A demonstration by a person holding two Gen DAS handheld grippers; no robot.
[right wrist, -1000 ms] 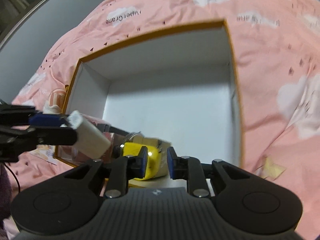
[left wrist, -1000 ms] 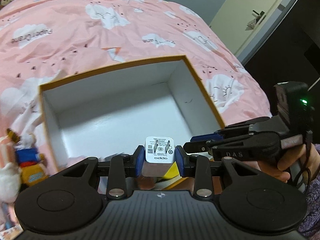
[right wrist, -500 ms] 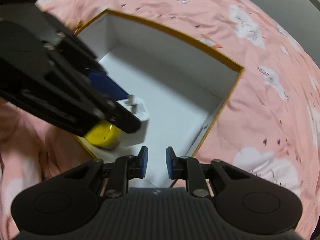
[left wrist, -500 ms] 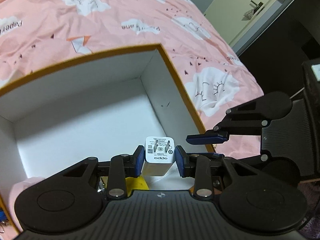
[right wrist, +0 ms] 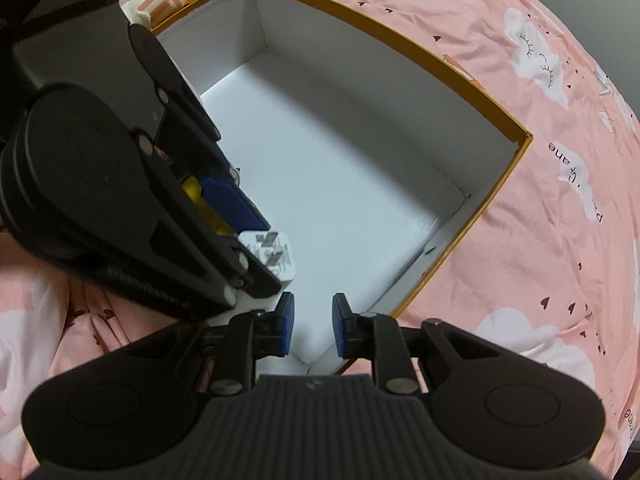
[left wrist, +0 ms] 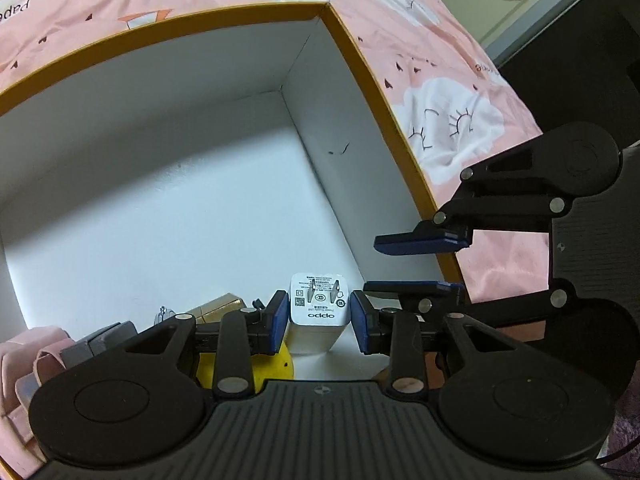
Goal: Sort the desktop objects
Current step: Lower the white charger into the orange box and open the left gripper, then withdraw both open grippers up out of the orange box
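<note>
Clamping the white charger [left wrist: 319, 312] over the box [left wrist: 372, 80], the left gripper [left wrist: 319, 322] has not released; right gripper [right wrist: 312, 326] is empty, jaws apart.

Left tongs [left wrist: 319, 316], gripping white plastic two-prong charger block [left wrist: 318, 305], moved down into white orange-rimmed cardboard box [left wrist: 362, 66]. Right tongs [right wrist: 311, 328] let go of the round yellow object [left wrist: 280, 364], rolled, now empty at box corner.

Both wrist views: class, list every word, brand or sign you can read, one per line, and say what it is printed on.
"oppo": plug face of the white charger, seen upside down.
Fine print and marks around its prongs: too small to read.
"PaperCrane": pink bedsheet, near the top edge, upside down.
Other sheet lettering: cut off or creased, only fragments legible.
</note>
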